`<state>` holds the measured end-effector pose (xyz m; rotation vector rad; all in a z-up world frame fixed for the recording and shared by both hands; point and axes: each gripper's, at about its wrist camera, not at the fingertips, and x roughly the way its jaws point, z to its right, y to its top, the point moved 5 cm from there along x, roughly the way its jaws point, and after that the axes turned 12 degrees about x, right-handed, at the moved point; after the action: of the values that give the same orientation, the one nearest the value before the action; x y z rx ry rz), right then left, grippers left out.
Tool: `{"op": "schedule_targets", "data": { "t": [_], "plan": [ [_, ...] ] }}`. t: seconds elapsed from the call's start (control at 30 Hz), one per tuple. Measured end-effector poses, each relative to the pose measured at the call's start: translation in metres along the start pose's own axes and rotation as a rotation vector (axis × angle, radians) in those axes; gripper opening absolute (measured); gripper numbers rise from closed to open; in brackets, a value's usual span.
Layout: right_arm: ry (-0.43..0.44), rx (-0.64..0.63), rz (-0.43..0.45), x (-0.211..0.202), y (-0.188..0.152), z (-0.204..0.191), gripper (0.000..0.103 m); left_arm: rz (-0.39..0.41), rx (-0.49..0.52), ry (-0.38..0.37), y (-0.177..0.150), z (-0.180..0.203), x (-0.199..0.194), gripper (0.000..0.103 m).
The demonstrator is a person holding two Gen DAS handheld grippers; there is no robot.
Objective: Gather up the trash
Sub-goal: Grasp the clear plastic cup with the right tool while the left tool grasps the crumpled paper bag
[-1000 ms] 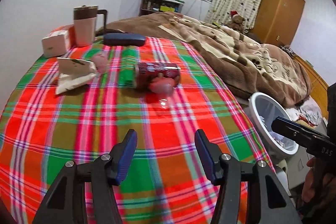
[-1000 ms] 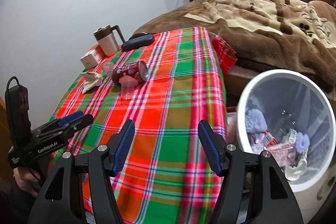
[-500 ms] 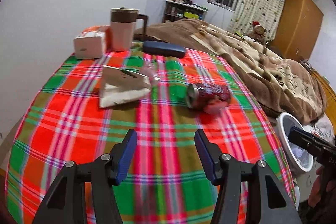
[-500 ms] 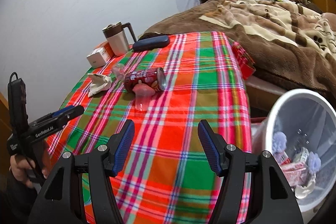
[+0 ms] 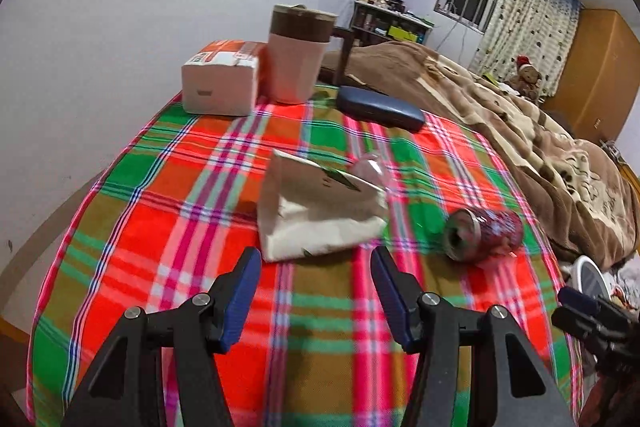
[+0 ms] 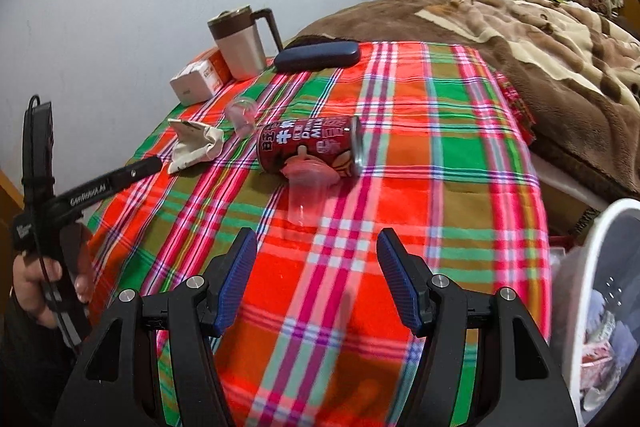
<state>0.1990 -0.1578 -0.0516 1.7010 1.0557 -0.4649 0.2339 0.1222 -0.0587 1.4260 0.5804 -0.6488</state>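
Both wrist cams angled down over plaid tablecloth, close range, sharing red can, mug.

Both wrist views give you even, soft indoor light with no hard glare; the white wall reads slightly violet. The window at 1 o'clock is dim. Saturation on the plaid tablecloth runs hot, with reds near clipping. Shadows are faint, short ones under the paper bag and can. There's motion blur low in frame on the cloth weave. You get heavy fisheye bending and black vignette at all corners.
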Motion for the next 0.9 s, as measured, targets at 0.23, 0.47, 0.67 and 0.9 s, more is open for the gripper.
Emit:
{"op": "schedule_targets", "data": {
  "t": [0.23,0.47,0.67,0.9],
  "plan": [
    [-0.006,-0.010,-0.034,0.031,0.007,-0.009,0.062,-0.014,-0.026,-0.007,0.011,-0.015,0.028,0.057],
    [-0.020,-0.016,-0.054,0.049,0.011,-0.011,0.049,-0.020,-0.017,-0.026,0.017,-0.013,0.047,0.056],
    [-0.028,-0.015,-0.063,0.053,0.008,-0.006,0.031,-0.046,0.003,-0.038,0.012,-0.007,0.054,0.025],
    [-0.022,0.007,-0.048,0.041,0.003,0.003,0.031,-0.043,0.011,-0.065,0.001,0.009,0.036,0.007]
  ]
}}
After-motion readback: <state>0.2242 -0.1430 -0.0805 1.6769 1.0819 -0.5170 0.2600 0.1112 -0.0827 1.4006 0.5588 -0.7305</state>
